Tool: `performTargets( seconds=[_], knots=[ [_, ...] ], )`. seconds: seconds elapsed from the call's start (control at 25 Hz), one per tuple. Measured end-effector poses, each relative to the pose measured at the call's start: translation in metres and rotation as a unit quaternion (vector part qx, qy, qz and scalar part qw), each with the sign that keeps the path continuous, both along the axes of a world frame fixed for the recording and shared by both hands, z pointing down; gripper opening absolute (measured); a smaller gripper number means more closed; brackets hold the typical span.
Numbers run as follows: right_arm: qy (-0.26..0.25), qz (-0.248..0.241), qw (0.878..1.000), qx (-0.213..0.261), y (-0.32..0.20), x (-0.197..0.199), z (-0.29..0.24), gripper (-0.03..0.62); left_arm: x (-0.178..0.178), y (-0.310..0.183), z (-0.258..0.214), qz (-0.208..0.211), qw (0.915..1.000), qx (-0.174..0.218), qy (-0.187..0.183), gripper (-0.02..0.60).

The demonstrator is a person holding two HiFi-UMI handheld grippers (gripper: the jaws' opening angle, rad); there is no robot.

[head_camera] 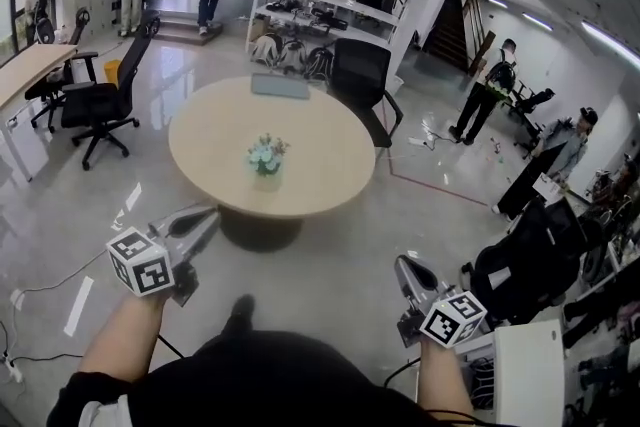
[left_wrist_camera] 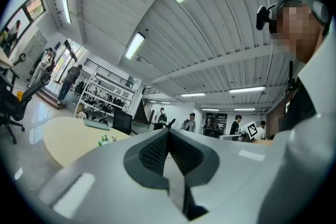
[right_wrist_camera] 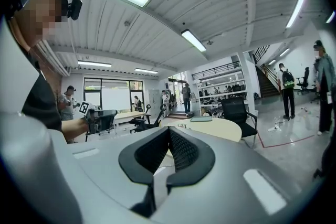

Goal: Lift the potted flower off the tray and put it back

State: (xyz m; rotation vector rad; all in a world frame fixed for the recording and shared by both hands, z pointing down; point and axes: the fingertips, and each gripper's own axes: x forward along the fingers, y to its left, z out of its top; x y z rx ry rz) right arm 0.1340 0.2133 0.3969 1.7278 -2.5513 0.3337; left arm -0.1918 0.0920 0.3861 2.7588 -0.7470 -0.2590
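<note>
The potted flower (head_camera: 266, 156), pale blooms in a small light pot, stands near the middle of a round beige table (head_camera: 310, 170). I cannot make out a tray under it. In the left gripper view the potted flower (left_wrist_camera: 106, 139) is a small speck far off on the table. My left gripper (head_camera: 205, 215) hangs over the floor, short of the table's near edge, with its jaws shut and nothing in them. My right gripper (head_camera: 403, 265) is further back at the right, close to my body, also shut and holding nothing. Both sets of jaws meet at their tips, the left gripper (left_wrist_camera: 168, 131) and the right gripper (right_wrist_camera: 169, 129).
A grey flat thing (head_camera: 280, 86) lies at the table's far edge. A black office chair (head_camera: 360, 75) stands behind the table, and more chairs (head_camera: 100, 100) stand at the left by a desk. People (head_camera: 485, 95) stand at the right. A white box (head_camera: 530, 370) sits by my right arm.
</note>
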Motion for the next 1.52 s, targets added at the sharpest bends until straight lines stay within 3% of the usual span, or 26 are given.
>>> performTargets(
  seconds=[0.12,0.4,0.68,0.92,1.28,1.52],
  knots=[
    [0.0,0.005,1.0,0.001,0.002,0.003,-0.001,0.015,-0.002,-0.002,-0.004,-0.012,0.9999,0.002,0.008,-0.002],
    [-0.005,0.014,1.0,0.0,0.005,0.002,0.001,0.015,-0.009,-0.009,0.008,-0.03,0.9995,-0.006,-0.01,0.005],
    [0.003,0.019,1.0,-0.008,-0.013,0.002,0.008,0.015,0.01,-0.055,0.065,-0.046,0.9956,-0.055,-0.06,0.223],
    [0.009,0.02,1.0,-0.01,-0.04,0.007,0.007,0.015,0.042,-0.117,0.12,-0.052,0.9869,-0.09,-0.123,0.407],
    [0.0,0.034,0.999,-0.033,-0.092,0.023,0.028,0.015,0.102,-0.238,0.237,-0.075,0.9639,-0.157,-0.202,0.577],
    [-0.004,0.054,0.996,-0.065,-0.101,0.047,0.053,0.015,0.147,-0.302,0.302,-0.078,0.9501,-0.171,-0.249,0.586]
  ],
)
